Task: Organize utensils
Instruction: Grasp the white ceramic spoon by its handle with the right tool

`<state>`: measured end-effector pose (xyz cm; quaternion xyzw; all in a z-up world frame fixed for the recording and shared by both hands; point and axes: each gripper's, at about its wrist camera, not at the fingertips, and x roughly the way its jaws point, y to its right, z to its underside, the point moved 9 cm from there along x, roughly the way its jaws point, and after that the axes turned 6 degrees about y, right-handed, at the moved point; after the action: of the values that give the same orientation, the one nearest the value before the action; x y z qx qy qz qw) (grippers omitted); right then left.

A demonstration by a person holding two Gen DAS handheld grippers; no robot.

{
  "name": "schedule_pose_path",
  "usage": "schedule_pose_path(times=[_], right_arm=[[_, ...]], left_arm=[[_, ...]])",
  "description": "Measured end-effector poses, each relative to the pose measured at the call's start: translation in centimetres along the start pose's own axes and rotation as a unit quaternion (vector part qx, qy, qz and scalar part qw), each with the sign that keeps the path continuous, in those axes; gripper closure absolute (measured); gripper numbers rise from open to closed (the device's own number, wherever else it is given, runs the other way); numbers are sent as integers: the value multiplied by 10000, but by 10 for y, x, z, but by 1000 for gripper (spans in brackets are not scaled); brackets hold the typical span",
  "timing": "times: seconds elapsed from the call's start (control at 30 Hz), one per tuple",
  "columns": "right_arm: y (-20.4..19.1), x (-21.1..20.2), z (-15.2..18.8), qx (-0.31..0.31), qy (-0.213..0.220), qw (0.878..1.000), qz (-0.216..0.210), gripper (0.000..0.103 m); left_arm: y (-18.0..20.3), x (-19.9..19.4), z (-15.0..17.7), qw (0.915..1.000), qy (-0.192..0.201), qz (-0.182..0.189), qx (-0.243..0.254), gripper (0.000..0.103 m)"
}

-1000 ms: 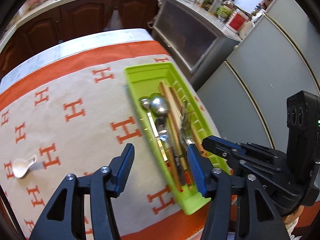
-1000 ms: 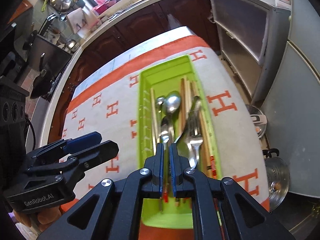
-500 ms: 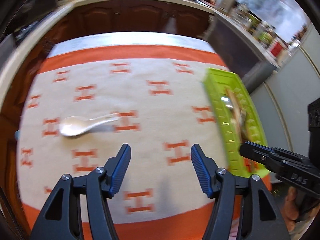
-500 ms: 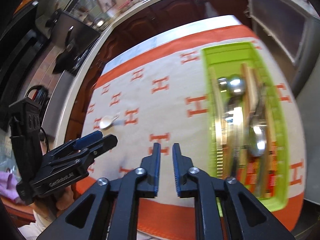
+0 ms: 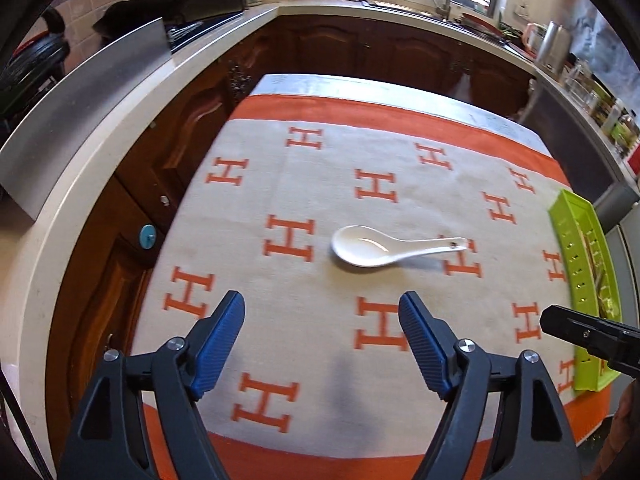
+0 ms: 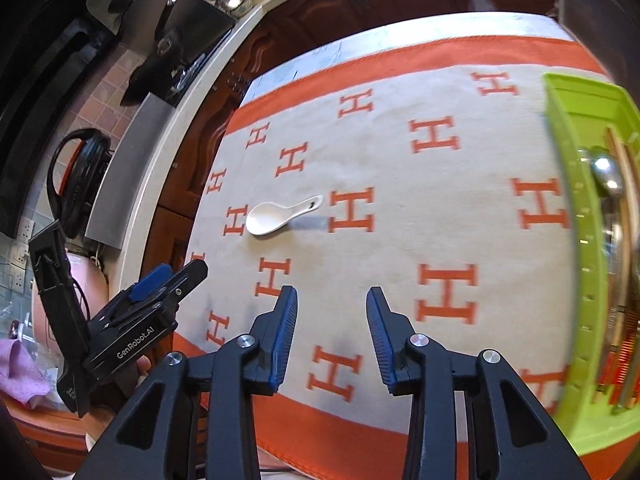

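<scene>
A white ceramic soup spoon (image 5: pixel 384 249) lies alone on the cloth, bowl to the left; it also shows in the right wrist view (image 6: pixel 280 214). A green utensil tray (image 6: pixel 576 240) holding metal spoons and chopsticks sits at the table's right side, and its edge shows in the left wrist view (image 5: pixel 576 280). My left gripper (image 5: pixel 322 344) is open and empty, just short of the spoon. My right gripper (image 6: pixel 332 336) is open and empty over the cloth, left of the tray.
The table carries a beige cloth (image 5: pixel 360 152) with orange H marks and an orange border. Dark wooden cabinets (image 5: pixel 360 48) and a counter with a sink run around the back and left. The left gripper's body shows at lower left in the right wrist view (image 6: pixel 132 320).
Both grippers swung left, away from the tray toward the white spoon. The right gripper went from shut to open. The left gripper stayed open.
</scene>
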<state>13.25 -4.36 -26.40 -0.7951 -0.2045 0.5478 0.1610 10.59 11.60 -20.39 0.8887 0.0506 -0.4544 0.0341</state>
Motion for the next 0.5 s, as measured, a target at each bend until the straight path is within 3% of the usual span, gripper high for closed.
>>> schedule_pose_path(times=[0.2,0.5], right_arm=[[-22,41,-6,-58,-159,9999,3,67],[-39,96,-20,57,-196,9998,16,67]], left_arm=[[-22,9,-5,9999,45,-90,-111,18],[-44,31,-7,9994,-65,-133,-315,18]])
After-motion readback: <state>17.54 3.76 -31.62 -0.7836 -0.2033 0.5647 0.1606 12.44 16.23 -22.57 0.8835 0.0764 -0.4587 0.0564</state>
